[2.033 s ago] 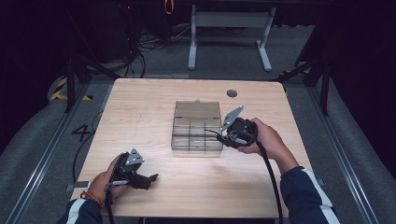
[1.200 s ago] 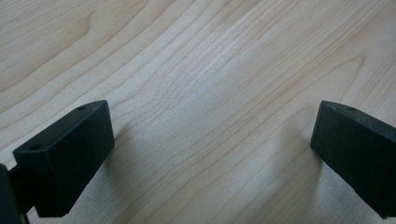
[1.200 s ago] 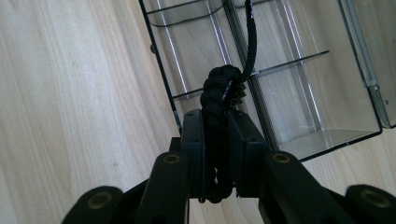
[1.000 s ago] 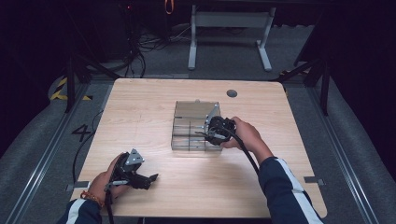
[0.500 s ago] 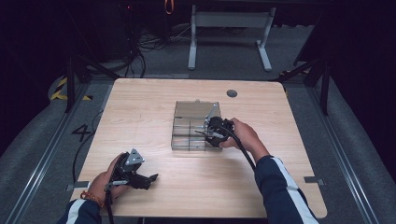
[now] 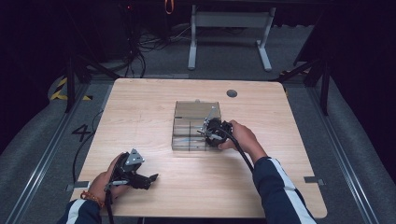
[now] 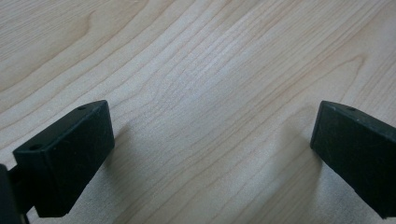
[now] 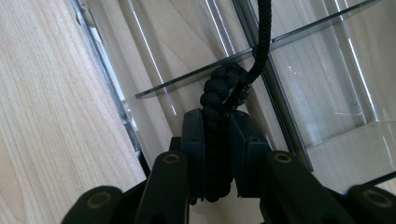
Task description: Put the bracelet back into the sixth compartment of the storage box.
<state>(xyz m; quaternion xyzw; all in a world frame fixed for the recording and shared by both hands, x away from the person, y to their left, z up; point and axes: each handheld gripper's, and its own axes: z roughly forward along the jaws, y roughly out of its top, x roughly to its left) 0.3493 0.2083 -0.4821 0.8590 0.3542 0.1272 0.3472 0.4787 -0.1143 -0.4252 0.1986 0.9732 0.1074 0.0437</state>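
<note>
A clear plastic box (image 6: 189,122) with several compartments sits at the middle of the wooden table (image 6: 140,107). My right gripper (image 6: 207,132) hangs over the box's right side, pointing down into it. In the right gripper view its jaws (image 8: 215,135) are shut on a black braided cord (image 8: 220,91). The cord's knotted part sticks out past the fingertips, and a thinner strand runs up across a clear divider (image 8: 187,80). My left gripper (image 6: 150,179) rests near the table's front left. Its jaws (image 7: 210,154) stand wide open over bare wood.
A round dark grommet (image 6: 231,93) is set in the table behind the box. Beyond the far edge stand a white desk frame (image 6: 229,28) and loose cables on the dark floor. A sleeved forearm (image 6: 275,186) crosses the front right.
The right hand has come left from beside the box to over its right compartments and sunk a little, the cord still in its jaws. The left hand has stayed put.
</note>
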